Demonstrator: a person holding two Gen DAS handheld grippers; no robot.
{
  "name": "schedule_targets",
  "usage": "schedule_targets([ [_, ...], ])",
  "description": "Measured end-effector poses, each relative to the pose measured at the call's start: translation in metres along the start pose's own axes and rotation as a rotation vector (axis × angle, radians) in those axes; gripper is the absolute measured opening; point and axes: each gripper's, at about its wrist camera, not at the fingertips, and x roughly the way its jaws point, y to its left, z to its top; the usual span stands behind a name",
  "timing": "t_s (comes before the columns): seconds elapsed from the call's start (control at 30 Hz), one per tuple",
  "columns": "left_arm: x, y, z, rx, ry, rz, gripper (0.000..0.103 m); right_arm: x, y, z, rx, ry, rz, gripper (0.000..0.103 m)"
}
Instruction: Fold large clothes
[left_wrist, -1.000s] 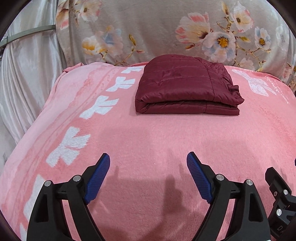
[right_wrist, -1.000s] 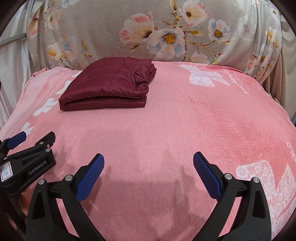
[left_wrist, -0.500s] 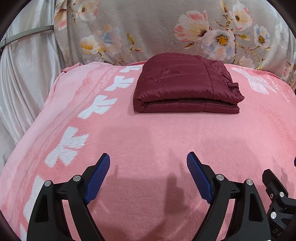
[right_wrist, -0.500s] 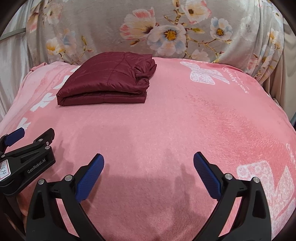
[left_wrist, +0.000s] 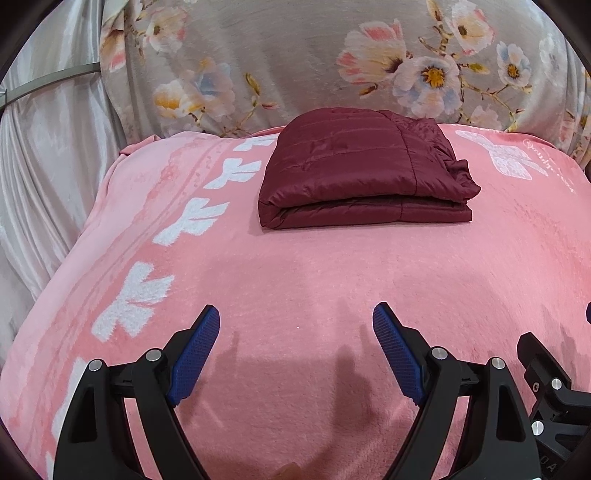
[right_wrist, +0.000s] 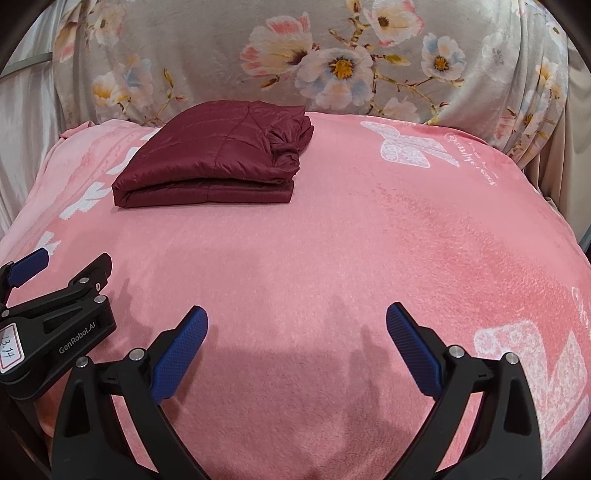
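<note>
A: Jacket (left_wrist: 364, 173) sits folded at the far side of the pink blanket (left_wrist: 314, 280), well clear of both grippers. Done?

B: Looks it. Left gripper (left_wrist: 295, 328) and right gripper (right_wrist: 297, 326) both gape wide, holding nothing. I'd only square that bunched right edge, pinching lightly.

This looks like a bedroom in a home. A plush pink blanket (left_wrist: 295, 280) with white bow and butterfly prints covers a bed, a grey floral cloth (right_wrist: 332, 66) is draped behind it, and a pale satin curtain (left_wrist: 48, 155) hangs alongside.
</note>
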Motion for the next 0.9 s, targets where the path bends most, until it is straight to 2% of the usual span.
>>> schedule_targets([
  [0.9, 0.0010, -0.0054, -0.0032, 0.019, 0.005, -0.025, 0.082, 0.0000, 0.0008, 0.0000, -0.004, 0.002, -0.001, 0.095],
])
